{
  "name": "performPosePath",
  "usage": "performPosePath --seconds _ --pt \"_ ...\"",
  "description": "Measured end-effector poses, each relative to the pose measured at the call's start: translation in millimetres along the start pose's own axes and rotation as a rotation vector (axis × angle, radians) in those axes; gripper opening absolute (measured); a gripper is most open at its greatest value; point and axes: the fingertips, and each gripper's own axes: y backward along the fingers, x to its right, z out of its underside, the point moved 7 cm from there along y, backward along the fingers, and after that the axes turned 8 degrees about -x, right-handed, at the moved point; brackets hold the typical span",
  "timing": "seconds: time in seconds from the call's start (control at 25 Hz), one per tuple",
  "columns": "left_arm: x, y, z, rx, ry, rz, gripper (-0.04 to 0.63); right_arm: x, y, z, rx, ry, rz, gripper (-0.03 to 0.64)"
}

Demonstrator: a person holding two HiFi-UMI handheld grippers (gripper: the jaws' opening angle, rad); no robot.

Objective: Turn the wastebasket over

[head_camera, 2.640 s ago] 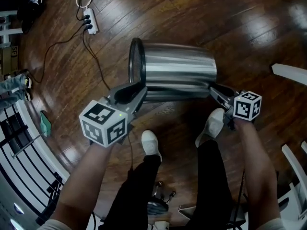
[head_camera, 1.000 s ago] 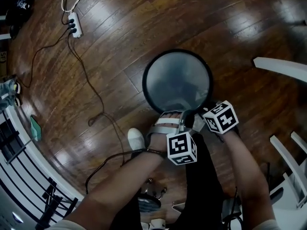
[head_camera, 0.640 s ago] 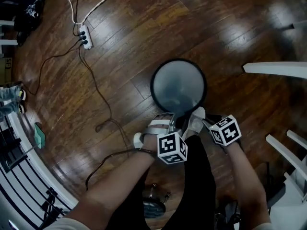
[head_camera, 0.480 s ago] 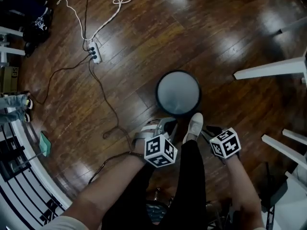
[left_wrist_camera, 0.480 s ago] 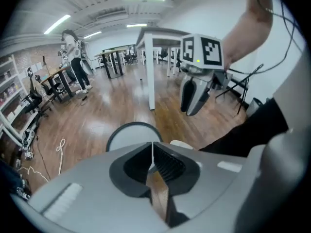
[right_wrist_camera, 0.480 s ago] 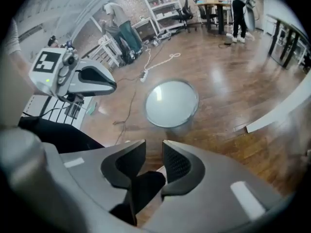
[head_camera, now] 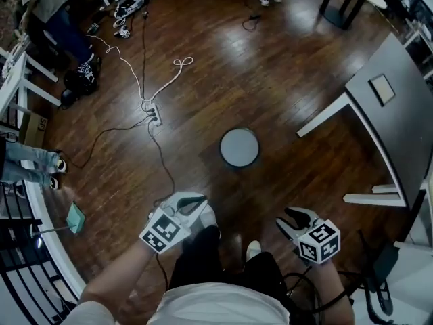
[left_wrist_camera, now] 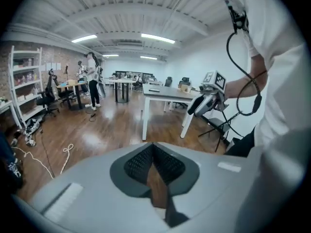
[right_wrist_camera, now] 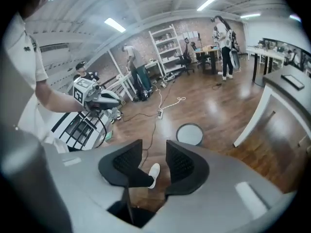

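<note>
The metal wastebasket (head_camera: 239, 147) stands on the wooden floor, and I see it from above as a round grey disc with a dark rim. It also shows in the right gripper view (right_wrist_camera: 189, 134), far below the jaws. My left gripper (head_camera: 194, 204) is high above the floor and well short of the basket, its jaws shut with nothing in them (left_wrist_camera: 153, 152). My right gripper (head_camera: 293, 217) is equally far from it, and its jaws are opening with nothing between them (right_wrist_camera: 154, 159). Neither gripper touches the basket.
A power strip (head_camera: 155, 116) with trailing cables lies on the floor left of the basket. A dark desk top (head_camera: 399, 93) on white legs (head_camera: 325, 117) stands to the right. People stand at the upper left (head_camera: 40, 5). My shoe (head_camera: 253, 250) shows below.
The basket went from lying on its side to standing. Both grippers let go of it and rose far away with the camera. The left jaws closed and the right jaws widened.
</note>
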Motion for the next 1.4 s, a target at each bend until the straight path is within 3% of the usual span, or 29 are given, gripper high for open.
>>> performPosePath --seconds 0.24,0.44,0.56,0.84,1.4 --pt "98.5 63.5 -40.5 0.151 0.035 -0.096 0.003 -37.9 97.4 23.1 0.120 0.149 0.002 0.156" --pt "179.7 89.9 -66.8 0.318 0.159 -0.044 0.003 -64.1 159.1 56.6 0.145 0.234 -0.033 0.156" --pt "211.8 105.8 -74.8 0.372 0.165 -0.036 0.003 -78.2 194.4 73.7 0.191 0.272 -0.019 0.156" --pt "226.2 124.6 -92.5 0.379 0.061 -0.075 0.006 -107.6 236.6 77.7 0.301 0.329 -0.023 0.155" --pt "241.7 128.4 -95.1 0.426 0.022 -0.164 0.009 -109.8 233.4 60.5 0.337 0.473 -0.038 0.147"
